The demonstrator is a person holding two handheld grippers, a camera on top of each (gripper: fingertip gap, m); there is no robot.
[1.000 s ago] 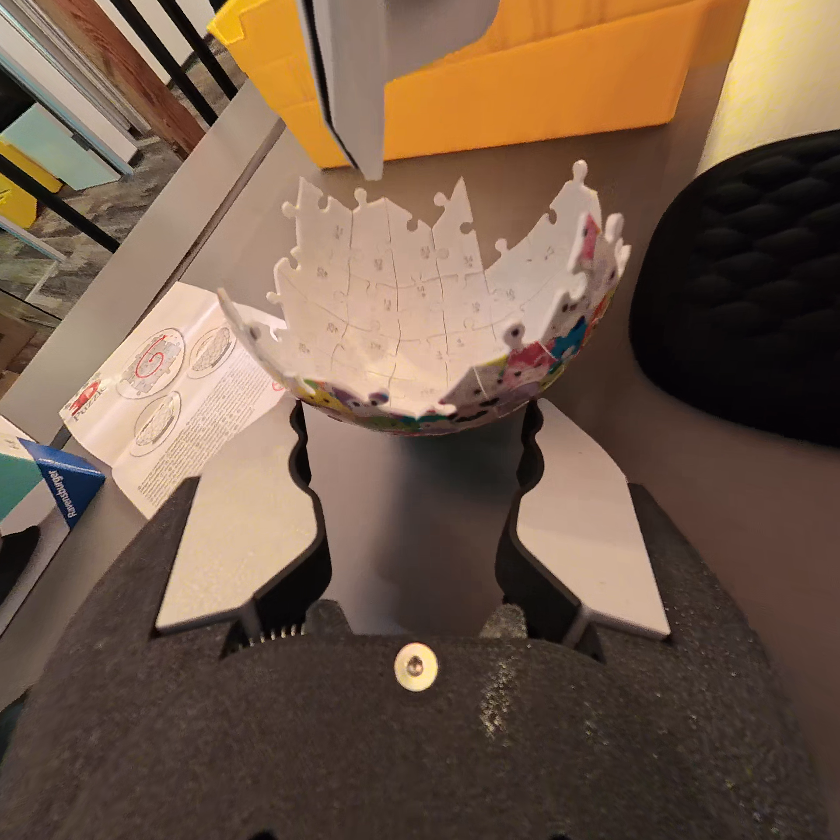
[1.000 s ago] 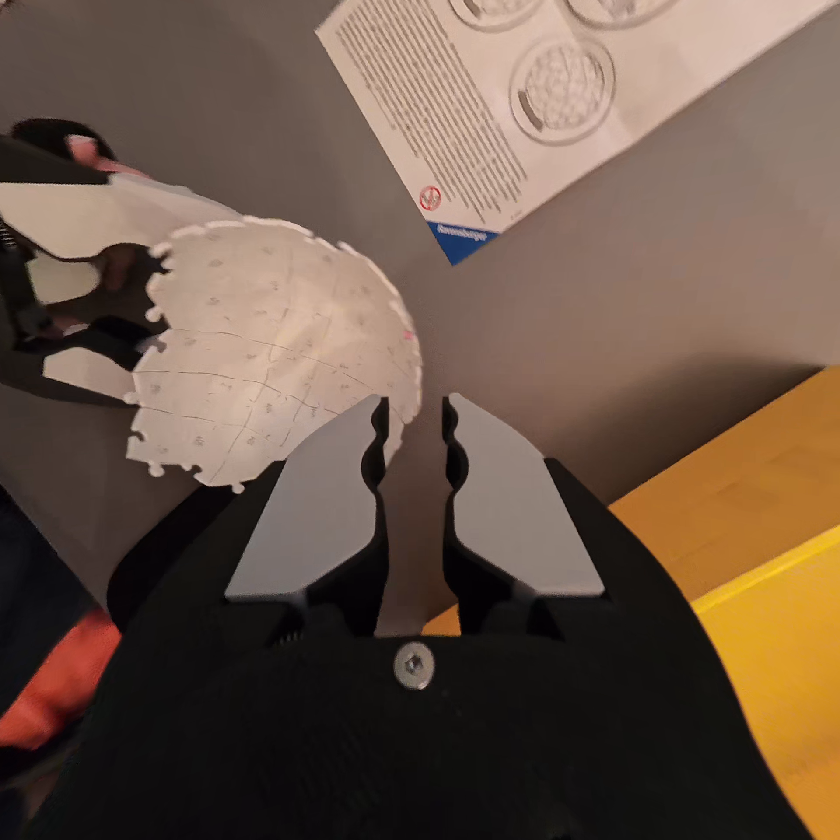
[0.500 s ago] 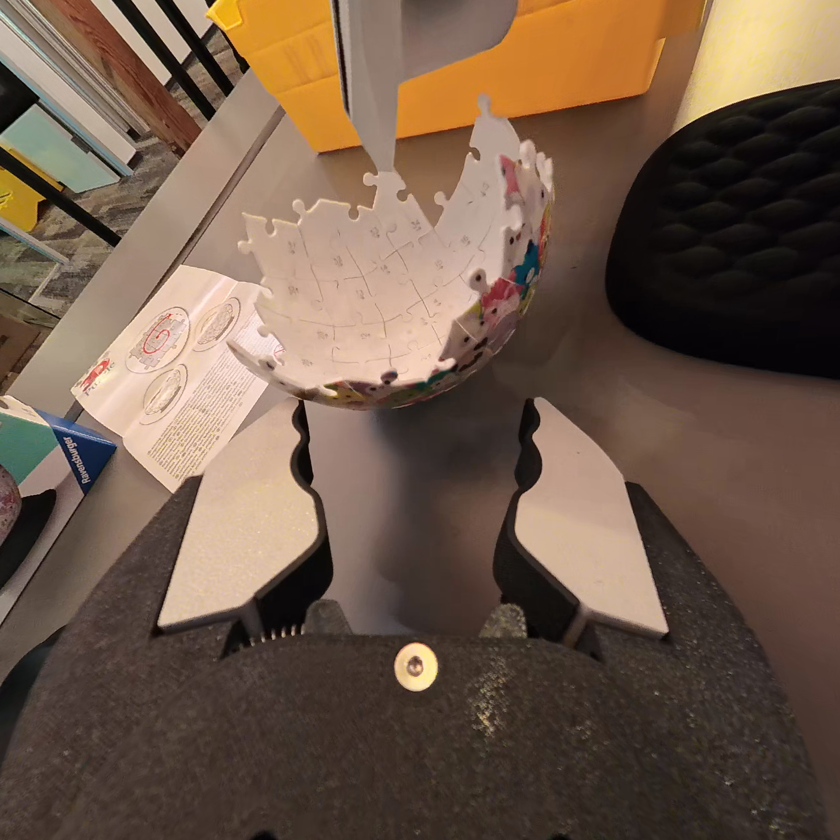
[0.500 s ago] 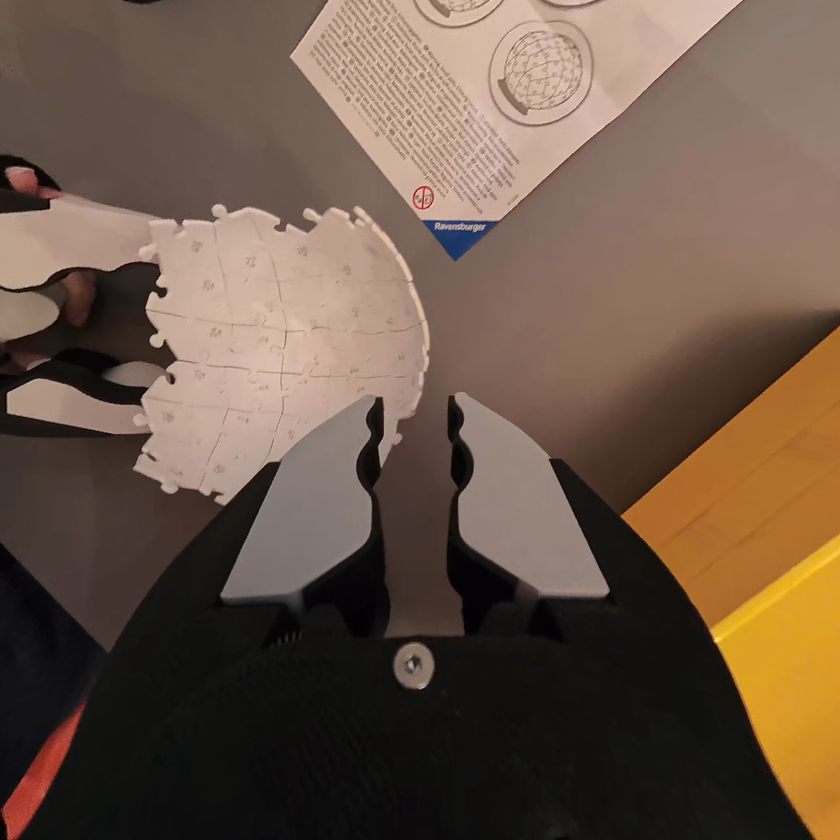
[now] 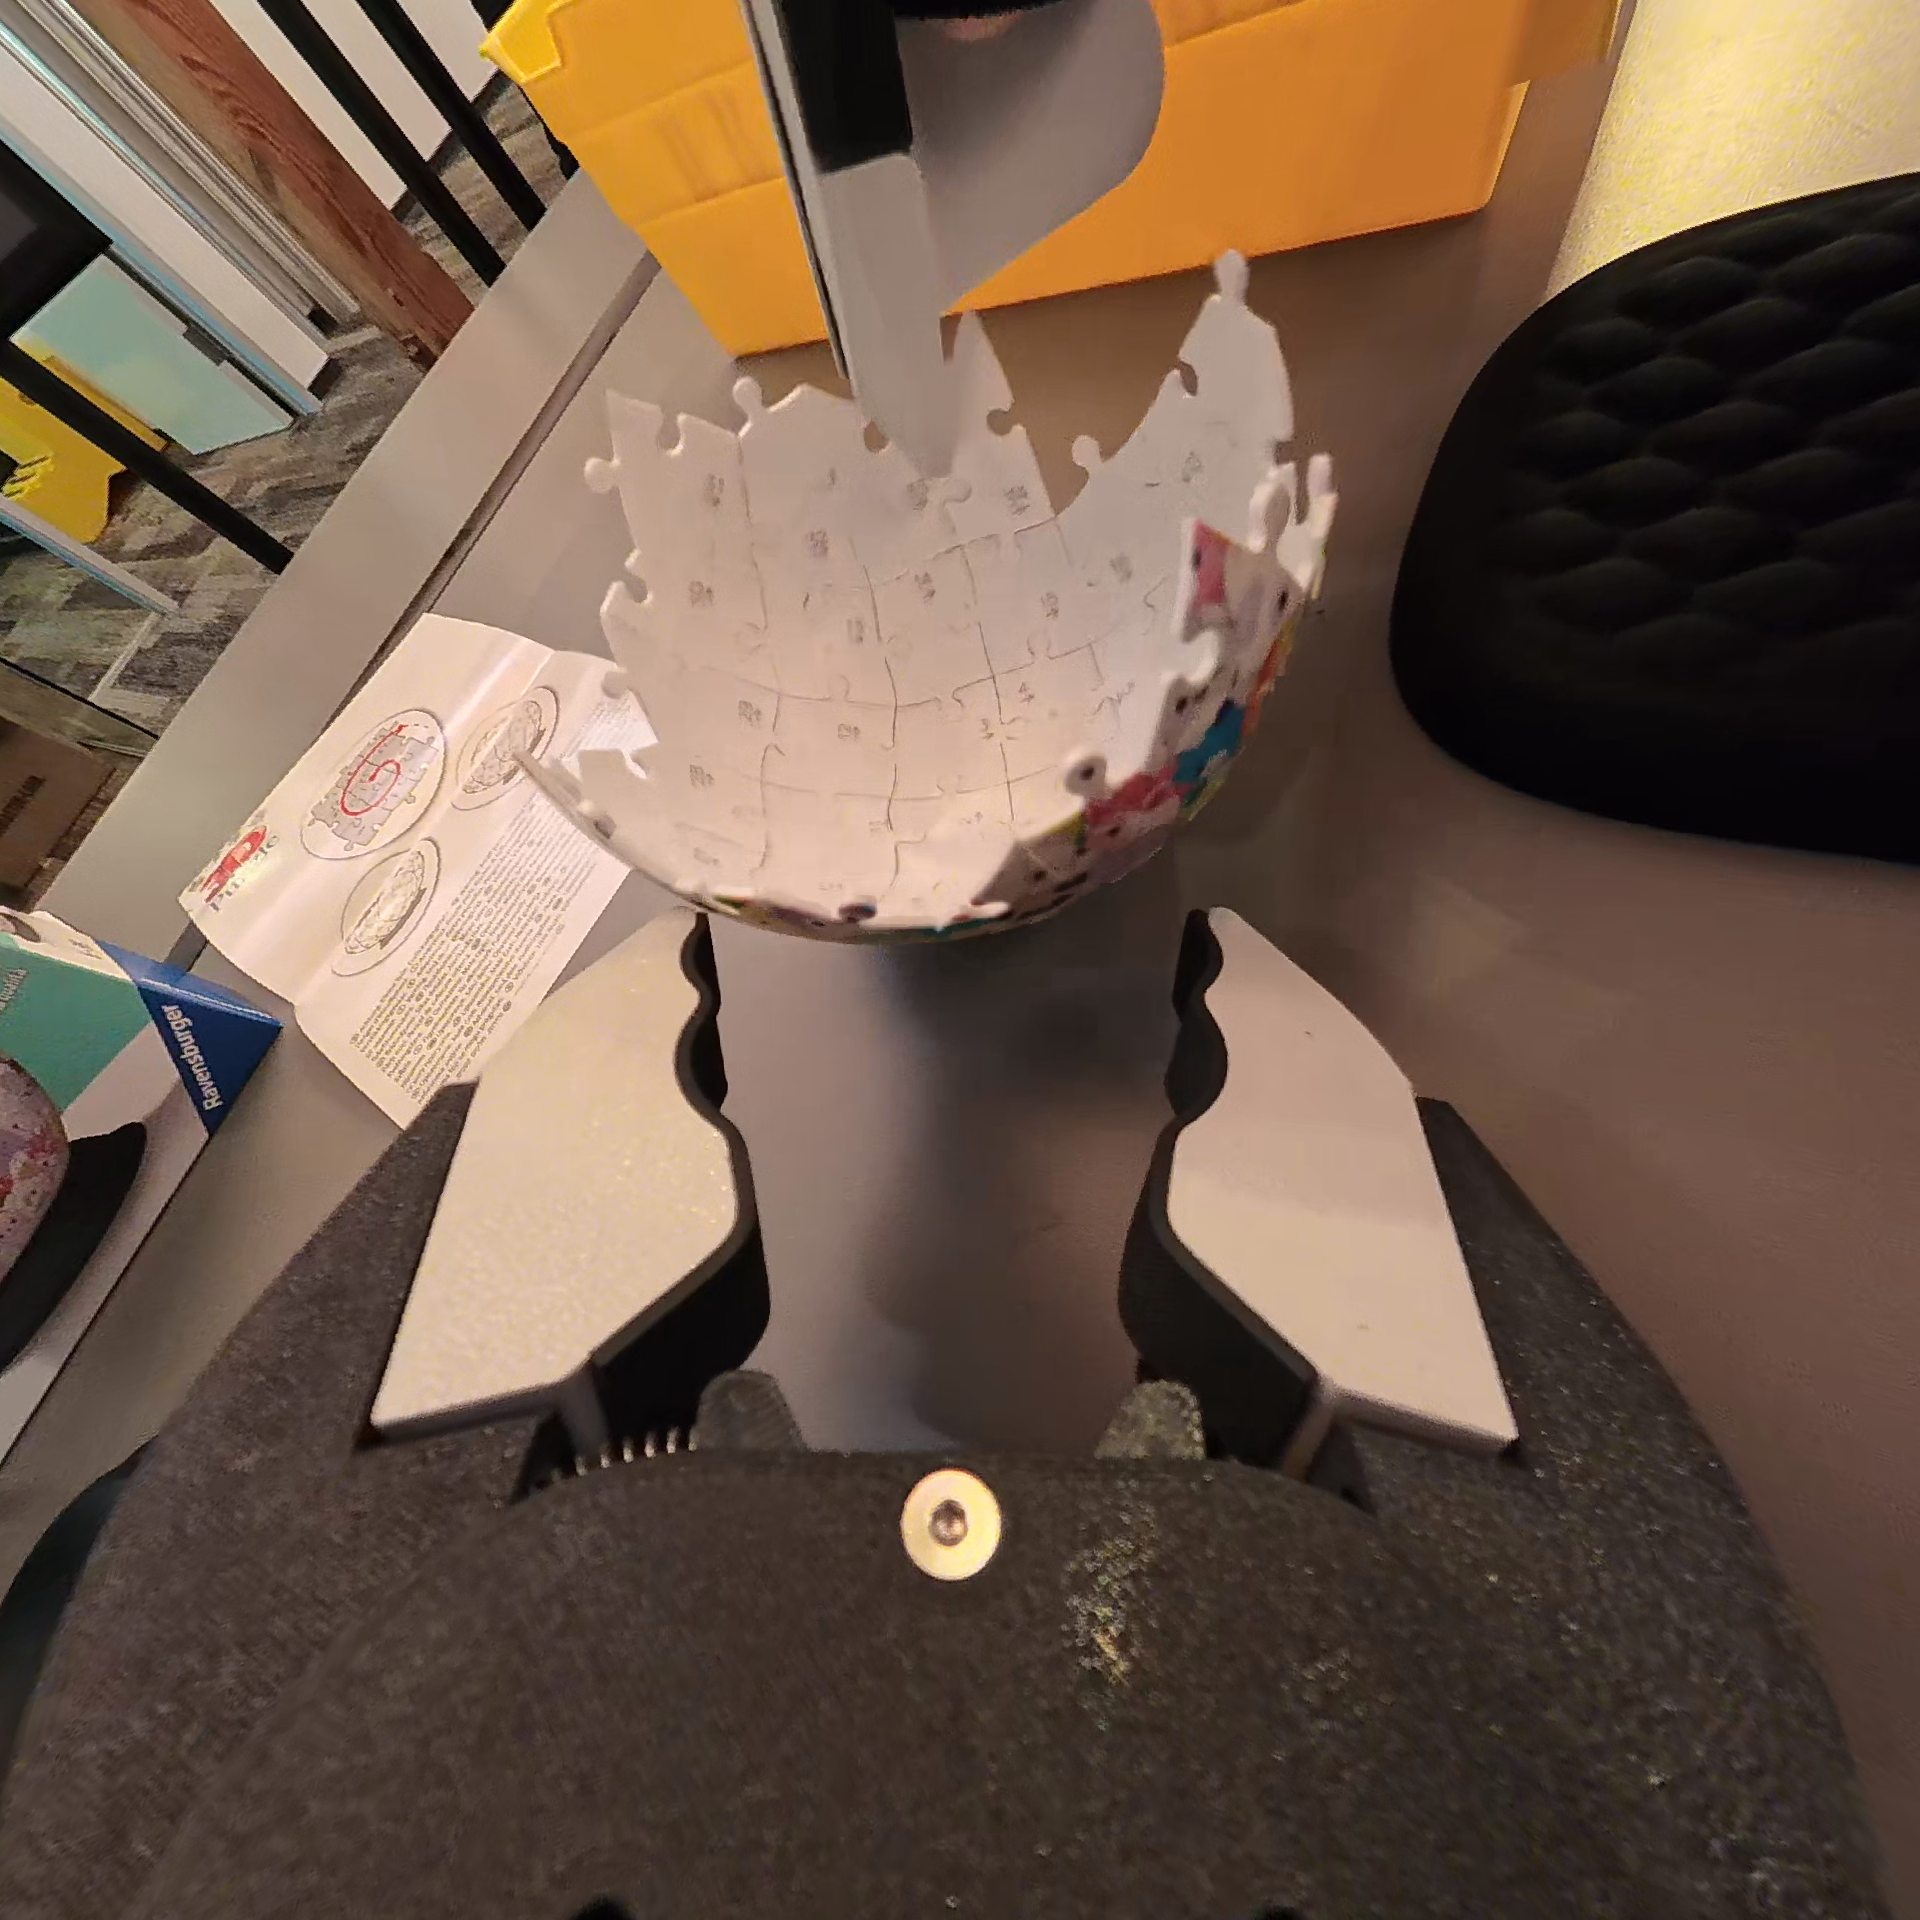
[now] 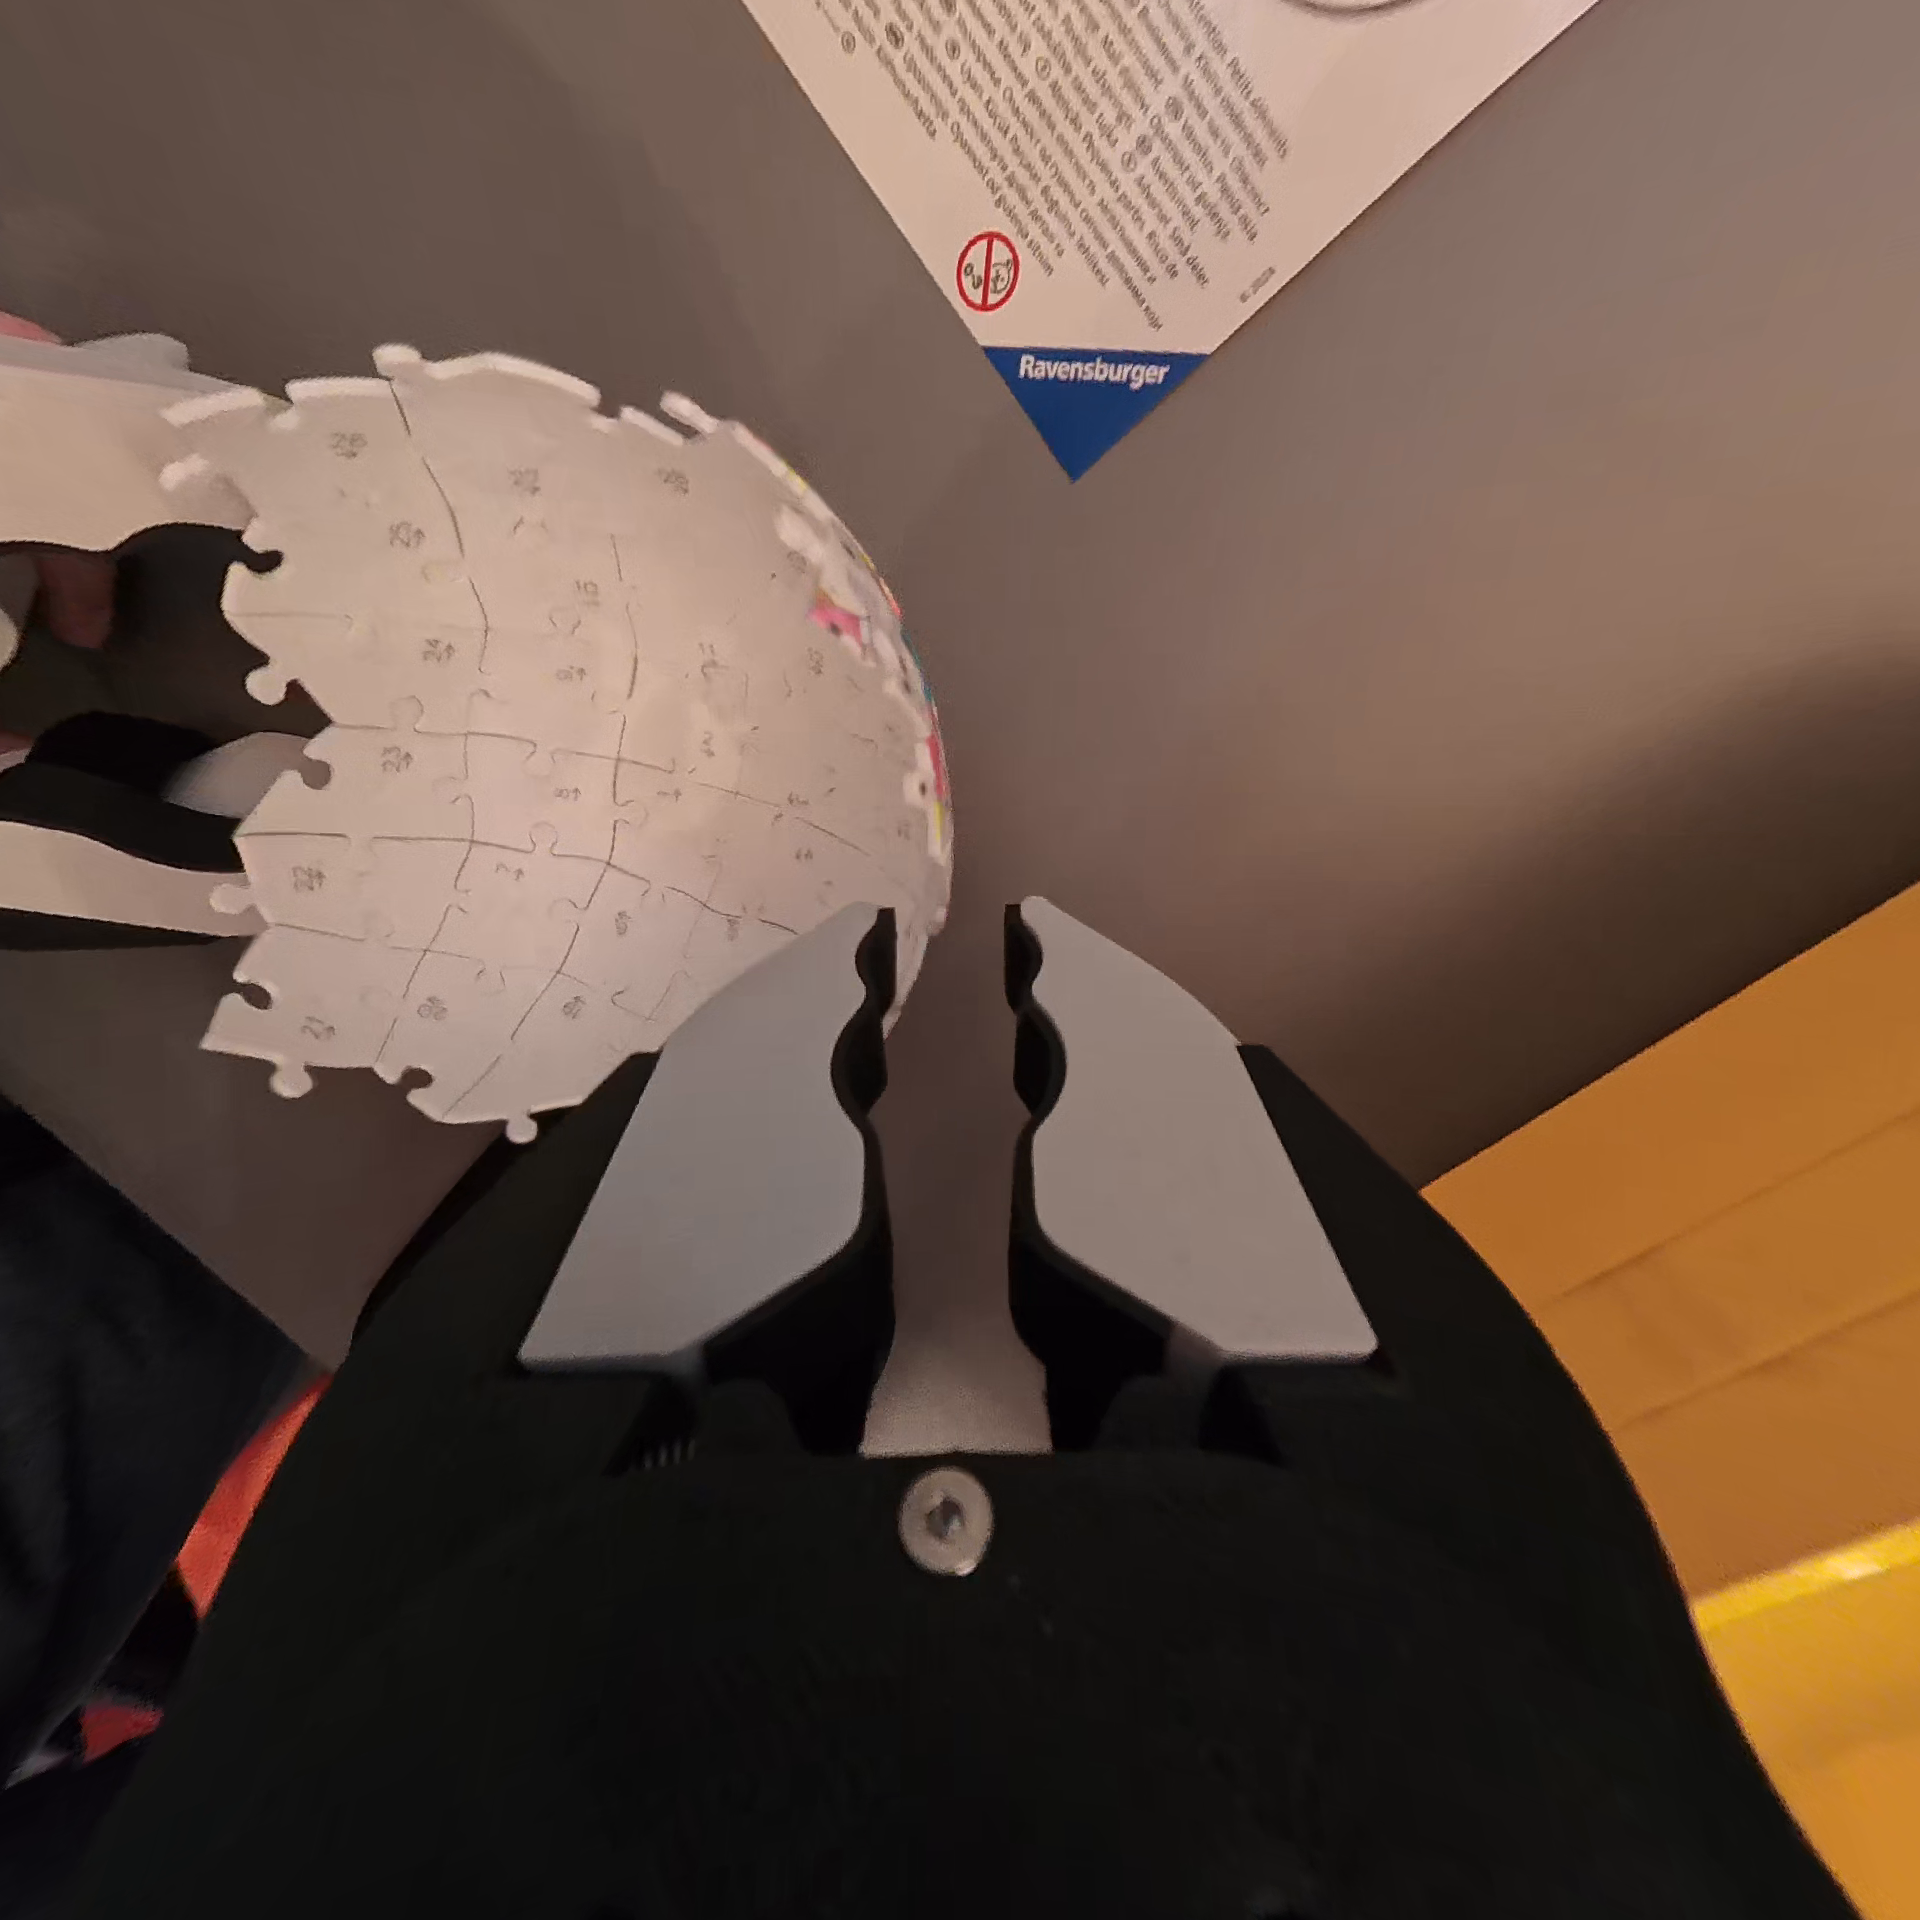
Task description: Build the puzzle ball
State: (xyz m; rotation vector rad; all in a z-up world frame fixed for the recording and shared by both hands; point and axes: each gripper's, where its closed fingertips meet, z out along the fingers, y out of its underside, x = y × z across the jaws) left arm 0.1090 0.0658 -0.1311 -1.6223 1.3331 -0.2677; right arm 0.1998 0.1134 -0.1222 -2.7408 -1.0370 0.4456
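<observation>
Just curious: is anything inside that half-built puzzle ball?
No loose pieces show inside the puzzle ball, only its white numbered backs and the right gripper's finger at the far rim. What lies beneath is hidden.

Right tongs point(image 6: 948, 940): jaws narrowly apart, nothing visible between the tips; pale surface shows deep in the gap near the screw. Left finger point(image 6: 727, 1143) overlaps the rim of the half-built puzzle ball point(image 6: 582, 738), white numbered inside facing camera, coloured outside at its far edge. Left tongs point(image 6: 94, 665) at frame left, at the ball's opposite rim. Instruction sheet point(image 6: 1091, 135) flat on grey bench point(image 6: 1455, 623). Yellow bin point(image 6: 1714, 1351) lower right.
</observation>
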